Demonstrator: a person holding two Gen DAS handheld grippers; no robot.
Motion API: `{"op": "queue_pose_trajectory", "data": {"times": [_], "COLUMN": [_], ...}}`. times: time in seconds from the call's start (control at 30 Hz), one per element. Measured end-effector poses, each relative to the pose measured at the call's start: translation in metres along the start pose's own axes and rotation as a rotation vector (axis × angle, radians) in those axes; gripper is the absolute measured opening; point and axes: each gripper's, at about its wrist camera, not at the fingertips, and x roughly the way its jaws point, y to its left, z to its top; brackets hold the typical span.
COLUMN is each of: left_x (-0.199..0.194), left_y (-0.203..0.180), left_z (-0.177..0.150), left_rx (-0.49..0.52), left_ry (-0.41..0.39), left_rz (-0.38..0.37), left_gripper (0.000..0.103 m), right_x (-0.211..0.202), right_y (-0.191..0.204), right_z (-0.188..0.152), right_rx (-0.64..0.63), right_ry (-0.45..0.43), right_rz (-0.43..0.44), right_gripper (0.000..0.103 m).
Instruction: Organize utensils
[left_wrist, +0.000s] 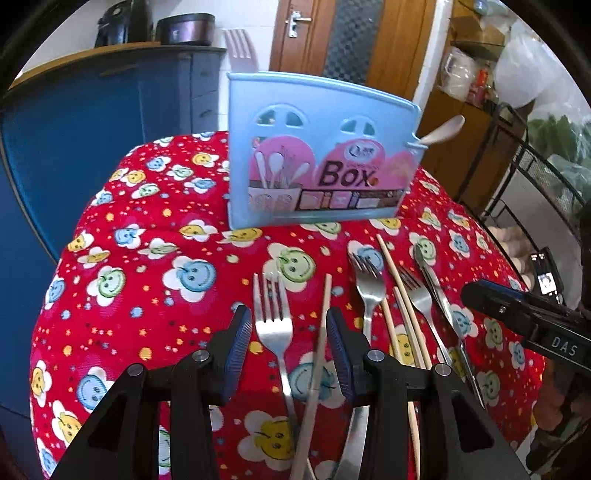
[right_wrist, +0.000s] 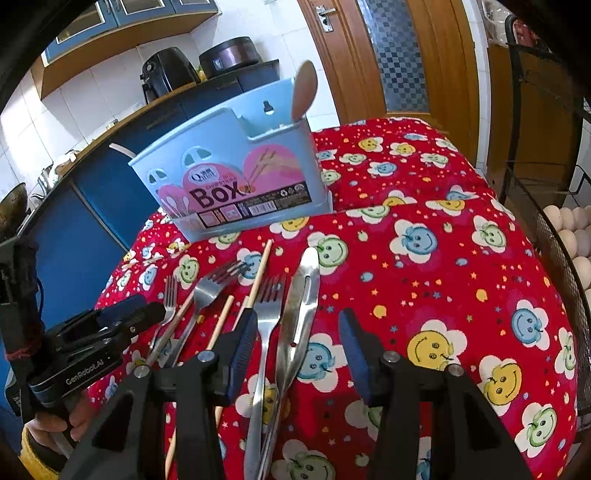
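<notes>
Left wrist view: left gripper spread over a fork and a chopstick, holding nothing.
Both lie lengthwise along the fingers on the red cloth, holder box behind; right gripper spread above another fork and tongs.

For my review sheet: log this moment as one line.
left gripper: open over fork, chopstick | right gripper: open over fork, knife | box: upright
</notes>
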Motion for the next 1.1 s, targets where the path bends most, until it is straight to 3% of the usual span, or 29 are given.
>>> {"op": "queue_pose_trajectory", "data": {"times": [0.23, 0.37, 0.47, 0.83, 0.93, 1.1], "left_x": [0.001, 0.005, 0.01, 0.028, 0.029, 0.029], "left_y": [-0.01, -0.012, -0.014, -0.024, -0.024, -0.01], "left_z": [-0.004, -0.005, -0.006, -0.005, -0.002, 0.004], "left_rx": [0.063, 0.091, 0.105, 0.174, 0.168, 0.051], "left_ry": [0.0, 0.016, 0.041, 0.114, 0.118, 0.115], "left_rz": [-0.007, -0.02, -0.037, -0.044, -0.057, -0.111], "left_gripper": [0.041, 0.024, 0.017, 0.016, 0.005, 0.004], "right_x": [0.009, 0.011, 0.012, 0.014, 0.017, 0.026], "right_y": [-0.005, -0.006, -0.005, -0.006, -0.008, -0.014], "right_z": [-0.003, -0.004, -0.004, -0.002, 0.002, 0.007], "right_rx": [0.016, 0.016, 0.01, -0.003, 0.006, 0.031], "right_ry": [0.052, 0.064, 0.065, 0.089, 0.114, 0.158], "right_rz": [0.005, 0.009, 0.008, 0.024, 0.052, 0.088], "right_gripper": [0.039, 0.039, 0.039, 0.039, 0.039, 0.039]}}
